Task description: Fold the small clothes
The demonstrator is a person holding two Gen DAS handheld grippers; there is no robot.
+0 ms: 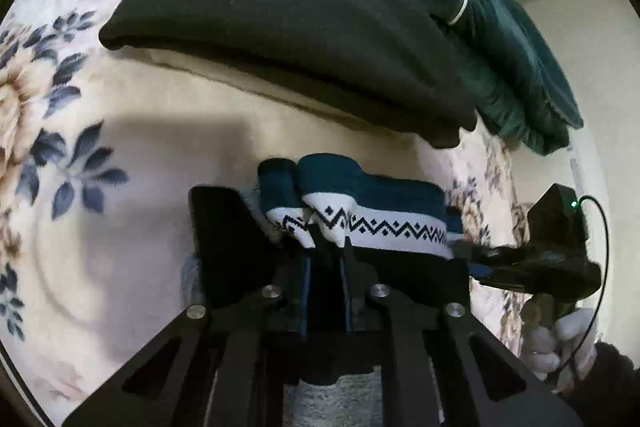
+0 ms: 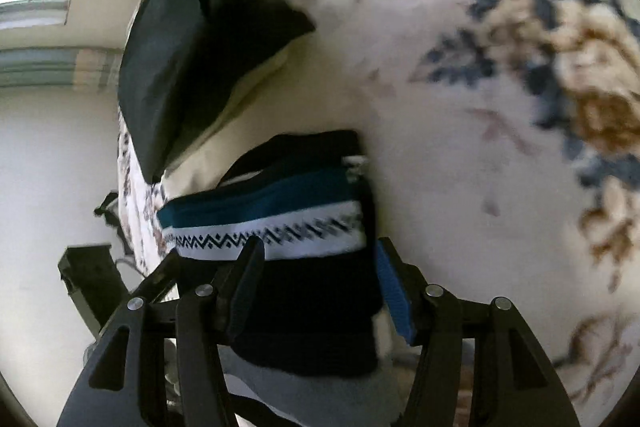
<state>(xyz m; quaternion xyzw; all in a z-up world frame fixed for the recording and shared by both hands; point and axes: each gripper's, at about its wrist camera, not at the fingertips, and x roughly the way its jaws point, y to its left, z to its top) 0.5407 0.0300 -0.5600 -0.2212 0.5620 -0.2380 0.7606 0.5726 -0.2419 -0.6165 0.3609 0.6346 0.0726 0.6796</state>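
The left gripper (image 1: 325, 241) is clamped on the patterned sock's (image 1: 384, 223) white cuff, the right gripper (image 2: 316, 267) half-open astride it, on the floral blanket (image 1: 132, 147), black cloth (image 1: 288, 27) at twelve o'clock.

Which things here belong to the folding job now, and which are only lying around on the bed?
In the job:
- patterned teal, white and black garment, pinched at one end by the left gripper
- right gripper, jaws around its other end

Lying about:
- folded black cloth
- dark green garment
- floral blanket underneath
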